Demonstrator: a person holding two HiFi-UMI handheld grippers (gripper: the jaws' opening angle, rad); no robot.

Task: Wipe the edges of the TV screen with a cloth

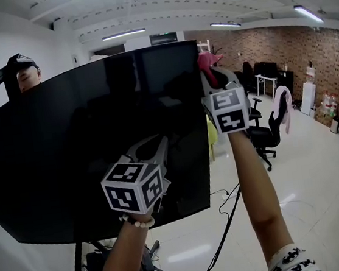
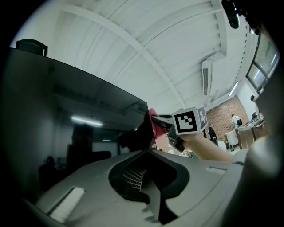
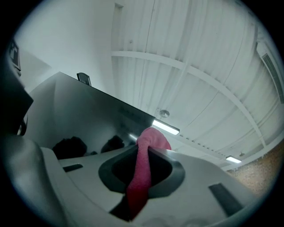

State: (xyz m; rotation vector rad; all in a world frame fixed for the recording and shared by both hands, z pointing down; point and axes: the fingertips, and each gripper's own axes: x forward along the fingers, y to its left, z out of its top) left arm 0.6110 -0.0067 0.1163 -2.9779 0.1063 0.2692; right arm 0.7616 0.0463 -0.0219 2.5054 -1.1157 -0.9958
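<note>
The large black TV screen (image 1: 84, 142) fills the left of the head view on its stand. My right gripper (image 1: 212, 76) is raised at the screen's right edge, near the top corner, shut on a pink cloth (image 1: 204, 61). In the right gripper view the pink cloth (image 3: 145, 165) runs up between the jaws and bulges past their tips against the TV screen's (image 3: 84, 113) edge. My left gripper (image 1: 157, 142) is held in front of the screen's lower middle, shut with nothing in it (image 2: 146, 150). From there, the right gripper's marker cube (image 2: 188, 120) and the cloth (image 2: 153, 124) show beside the screen.
A person's head (image 1: 24, 75) shows behind the TV's top left corner. Black office chairs (image 1: 271, 128) stand to the right on the glossy floor. Cables (image 1: 227, 213) and the TV stand's legs (image 1: 158, 268) lie below the screen. A brick wall (image 1: 331, 50) closes the far right.
</note>
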